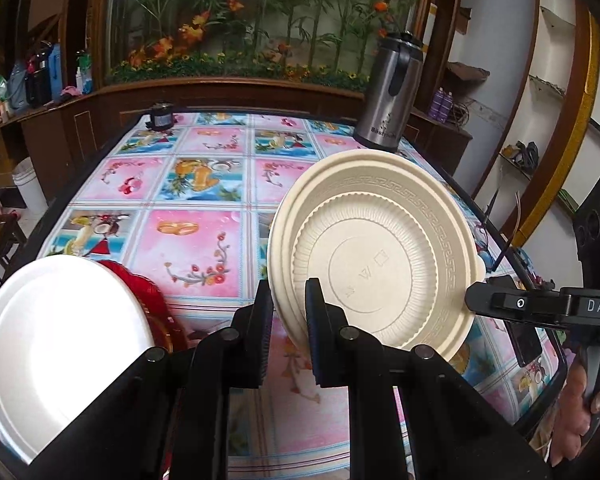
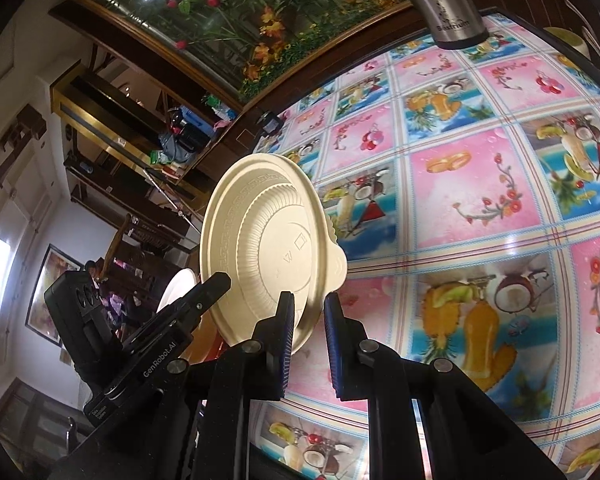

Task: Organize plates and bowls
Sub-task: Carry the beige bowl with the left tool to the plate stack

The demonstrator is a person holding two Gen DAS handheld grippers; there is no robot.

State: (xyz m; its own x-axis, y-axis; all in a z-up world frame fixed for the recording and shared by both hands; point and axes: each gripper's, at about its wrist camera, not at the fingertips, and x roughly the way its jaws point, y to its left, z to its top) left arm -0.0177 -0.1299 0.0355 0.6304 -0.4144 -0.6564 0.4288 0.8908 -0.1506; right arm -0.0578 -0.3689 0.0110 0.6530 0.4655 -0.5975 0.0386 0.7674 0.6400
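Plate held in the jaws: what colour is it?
Cream plate, clearest in the left wrist view.

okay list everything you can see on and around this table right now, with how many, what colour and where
Beige plates: a stack, count unclear, cream, held on edge above the table, underside toward the cameras.
White plate: one, white, low at the left edge of the left wrist view.
Red dish: one, red, under the white plate; only its rim shows.
Thermos jug: one, steel and black, far right corner of the table.
Small dark jar: one, black, far edge of the table.
Tablecloth: one, pink and blue fruit squares, covering the table.
Left claw: one, black, shut on the stack's rim.
Right claw: one, black, shut on the opposite rim.
Hand: one, holding the right claw's handle.
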